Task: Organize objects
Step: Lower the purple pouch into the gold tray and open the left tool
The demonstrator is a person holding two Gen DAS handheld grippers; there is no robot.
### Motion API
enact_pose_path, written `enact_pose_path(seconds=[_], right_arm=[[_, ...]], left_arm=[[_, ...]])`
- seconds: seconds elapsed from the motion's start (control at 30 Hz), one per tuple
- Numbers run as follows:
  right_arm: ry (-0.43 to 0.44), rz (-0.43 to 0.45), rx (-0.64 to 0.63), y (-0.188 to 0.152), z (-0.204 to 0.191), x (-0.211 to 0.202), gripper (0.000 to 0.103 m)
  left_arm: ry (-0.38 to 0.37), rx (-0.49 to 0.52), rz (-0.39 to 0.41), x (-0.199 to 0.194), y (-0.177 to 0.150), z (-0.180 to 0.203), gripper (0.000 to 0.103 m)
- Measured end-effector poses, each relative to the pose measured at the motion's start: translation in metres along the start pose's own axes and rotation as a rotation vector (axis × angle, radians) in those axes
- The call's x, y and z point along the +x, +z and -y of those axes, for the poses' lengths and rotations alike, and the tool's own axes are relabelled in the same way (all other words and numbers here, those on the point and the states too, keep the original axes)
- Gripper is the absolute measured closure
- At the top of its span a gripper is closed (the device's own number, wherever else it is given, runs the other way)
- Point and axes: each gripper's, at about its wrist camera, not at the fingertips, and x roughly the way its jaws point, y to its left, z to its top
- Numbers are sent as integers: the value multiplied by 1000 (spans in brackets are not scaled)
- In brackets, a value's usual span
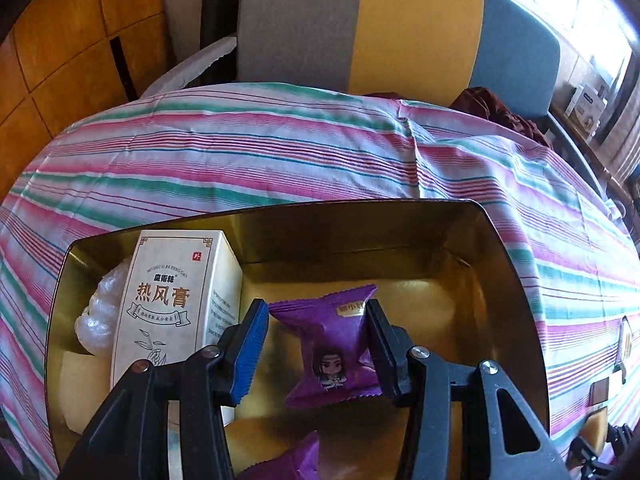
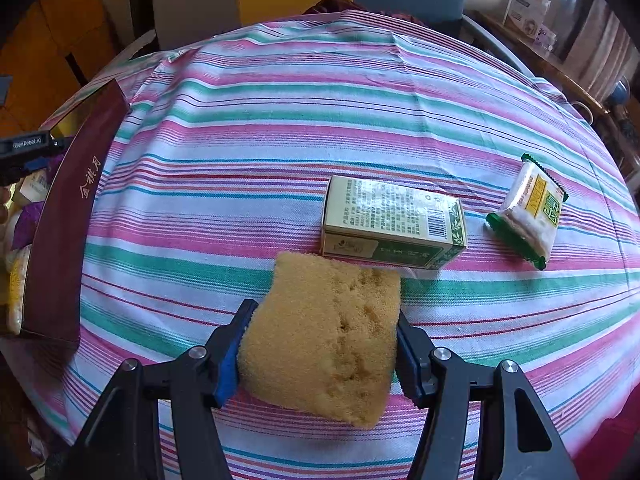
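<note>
In the left wrist view my left gripper (image 1: 316, 305) is shut on a purple snack packet (image 1: 332, 344) with a cartoon figure, which hangs over the inside of a gold-lined box (image 1: 360, 208). A white carton with Chinese print (image 1: 172, 300) lies in the box at the left, with a clear crinkled wrapper (image 1: 100, 312) beside it. A second purple packet (image 1: 288, 460) shows at the bottom. In the right wrist view my right gripper (image 2: 325, 311) is shut on a yellow sponge (image 2: 328, 332) above the striped tablecloth (image 2: 280, 120). The box's maroon outer wall (image 2: 72, 208) stands at the far left.
A green tea carton (image 2: 392, 224) lies on the cloth just beyond the sponge. A white and green snack packet (image 2: 528, 212) lies to its right. Chairs with grey, yellow and blue backs (image 1: 360, 24) stand behind the table. A dark red cloth (image 1: 500, 108) sits at the far edge.
</note>
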Motion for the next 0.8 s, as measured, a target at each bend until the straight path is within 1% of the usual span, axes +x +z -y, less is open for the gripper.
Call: enact_pose_path(seconds=[0.17, 0.27, 0.3, 0.43, 0.53, 0.67, 0.8], right_arm=[[33, 11, 50, 1, 9, -2, 45], [40, 15, 60, 2, 12, -1, 45], [25, 21, 45, 2, 9, -1, 45], [-62, 76, -88, -2, -18, -3, 47], [-110, 103, -144, -4, -28, -5, 48], [-136, 132, -194, -8, -36, -9, 48], [-139, 177, -319, -14, -59, -12, 48]], left_arm=[[21, 30, 16, 2, -1, 5, 53], [17, 43, 21, 4, 0, 7, 53], [19, 47, 25, 4, -1, 8, 53], [31, 64, 41, 6, 0, 8, 52], [49, 83, 50, 7, -1, 11, 52], [55, 101, 42, 8, -2, 13, 51], [61, 117, 36, 8, -2, 15, 50]])
